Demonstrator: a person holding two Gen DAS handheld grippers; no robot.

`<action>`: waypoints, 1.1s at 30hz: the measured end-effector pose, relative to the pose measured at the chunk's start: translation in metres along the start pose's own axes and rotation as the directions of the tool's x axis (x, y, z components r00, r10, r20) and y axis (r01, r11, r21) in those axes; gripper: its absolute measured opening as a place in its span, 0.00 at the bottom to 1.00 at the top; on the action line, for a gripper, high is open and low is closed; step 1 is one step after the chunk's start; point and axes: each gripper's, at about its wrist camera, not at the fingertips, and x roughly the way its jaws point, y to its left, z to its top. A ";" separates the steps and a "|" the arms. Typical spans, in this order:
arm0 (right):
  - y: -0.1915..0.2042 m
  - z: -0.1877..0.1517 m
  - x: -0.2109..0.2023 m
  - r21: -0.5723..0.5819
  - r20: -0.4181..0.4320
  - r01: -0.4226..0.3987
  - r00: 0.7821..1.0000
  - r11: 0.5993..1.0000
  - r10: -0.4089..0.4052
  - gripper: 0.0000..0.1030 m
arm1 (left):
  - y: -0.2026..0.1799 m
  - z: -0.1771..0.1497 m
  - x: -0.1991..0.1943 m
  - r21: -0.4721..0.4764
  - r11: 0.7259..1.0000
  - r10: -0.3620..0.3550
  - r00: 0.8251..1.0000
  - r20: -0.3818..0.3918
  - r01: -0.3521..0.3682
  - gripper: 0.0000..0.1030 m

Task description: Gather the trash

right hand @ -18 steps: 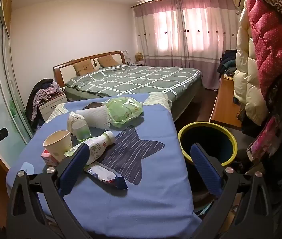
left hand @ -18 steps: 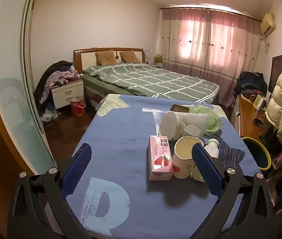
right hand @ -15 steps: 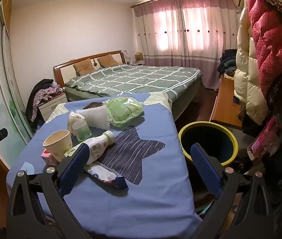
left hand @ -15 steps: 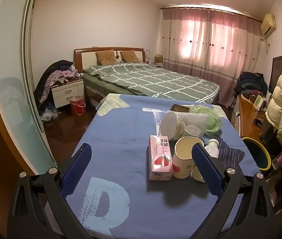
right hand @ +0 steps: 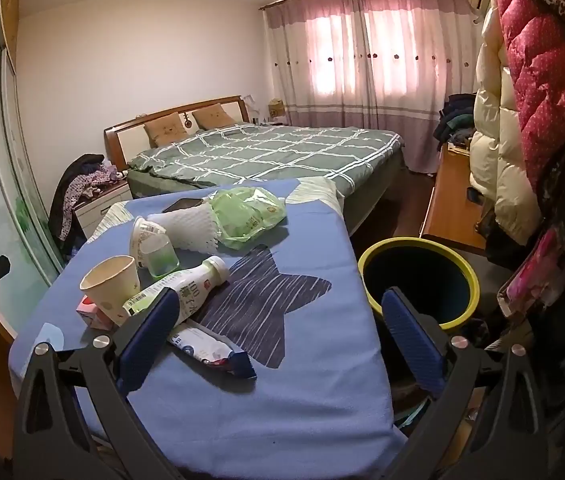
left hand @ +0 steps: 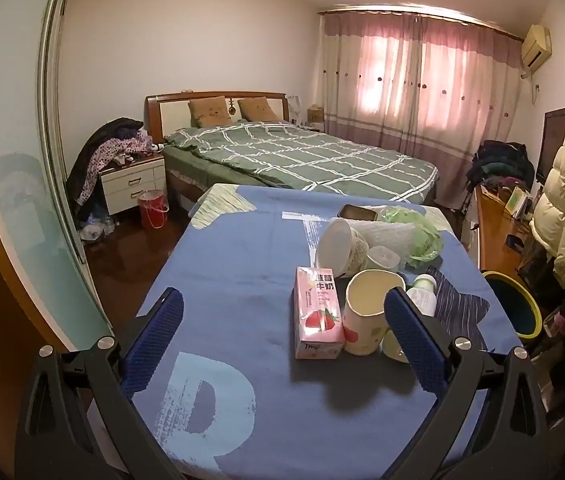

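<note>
Blue-padded, our left gripper [left hand: 282,324] and right gripper [right hand: 276,326] gape wide and empty over the near table [right hand: 314,408], trash bin [right hand: 418,280] right.

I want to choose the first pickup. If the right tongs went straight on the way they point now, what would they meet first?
Probably the flat white-and-blue snack wrapper lying on the blue tablecloth, just ahead of the open right tongs toward their left finger. The centre line itself meets only cloth; depth is uncertain.

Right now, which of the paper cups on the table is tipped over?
The printed paper cup farther back, lying on its side against the white foam netting. The spotted paper cup beside the pink milk carton stands upright, mouth up.
</note>
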 end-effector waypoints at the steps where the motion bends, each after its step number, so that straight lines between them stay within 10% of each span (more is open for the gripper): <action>1: 0.000 0.000 0.000 0.000 -0.001 0.001 1.000 1.000 -0.001 0.94 | -0.001 0.000 0.001 0.003 1.000 -0.001 1.000 -0.001 0.001 0.96; 33: -0.001 -0.004 0.008 0.008 -0.018 0.003 1.000 1.000 -0.003 0.94 | -0.010 -0.006 0.012 0.027 1.000 -0.012 0.999 -0.031 0.013 0.96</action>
